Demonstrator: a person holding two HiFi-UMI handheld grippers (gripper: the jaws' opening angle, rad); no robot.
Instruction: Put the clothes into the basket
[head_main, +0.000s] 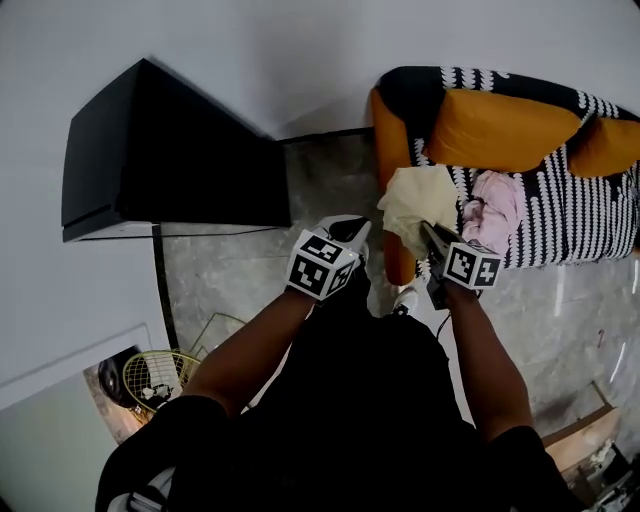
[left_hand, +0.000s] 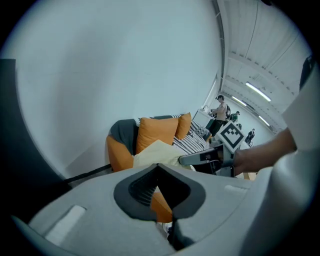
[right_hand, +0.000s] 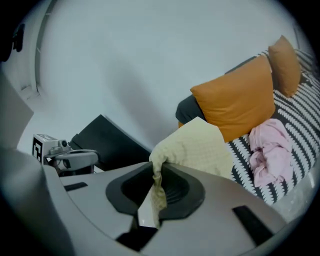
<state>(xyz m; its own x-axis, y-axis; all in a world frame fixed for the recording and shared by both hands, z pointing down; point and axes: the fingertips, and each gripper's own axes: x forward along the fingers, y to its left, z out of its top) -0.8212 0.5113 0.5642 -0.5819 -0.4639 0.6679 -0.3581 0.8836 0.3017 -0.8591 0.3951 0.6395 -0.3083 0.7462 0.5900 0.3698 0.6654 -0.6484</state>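
One cloth (right_hand: 200, 145), clamped in right gripper (right_hand: 156, 180) jaws

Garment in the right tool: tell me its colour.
The garment is pale yellow; the right gripper view shows it best.

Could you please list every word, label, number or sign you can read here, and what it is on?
None can be read.
The left marker cube and right marker cube carry only black-and-white square patterns, no letters or digits.
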